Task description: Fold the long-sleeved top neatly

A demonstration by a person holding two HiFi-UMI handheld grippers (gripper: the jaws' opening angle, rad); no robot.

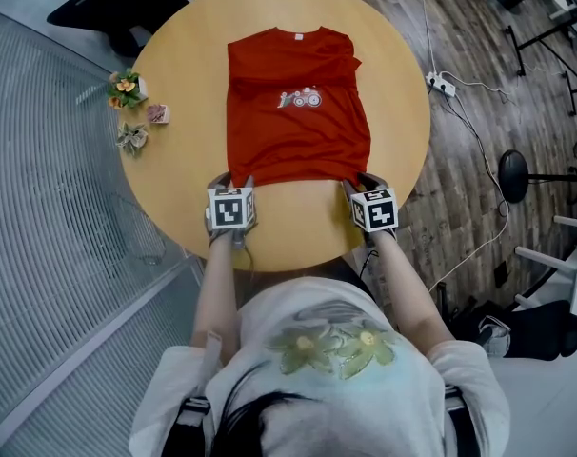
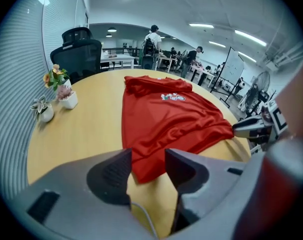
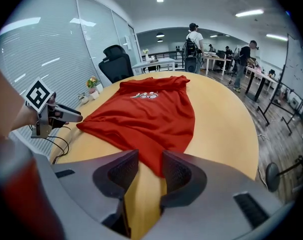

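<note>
Nearest to the person, the left gripper (image 1: 233, 181) and the right gripper (image 1: 361, 183) point down at the round wooden worktop (image 1: 184, 169). Both have their jaws apart. Each has one near corner of the red top (image 1: 293, 112) in the gap, and the pads do not press on it. The top lies flat in the middle, collar at the far side. At the left edge stand three small pots: a grey-green plant (image 1: 131, 139), a pink one (image 1: 157, 113) and orange flowers (image 1: 125, 88).
</note>
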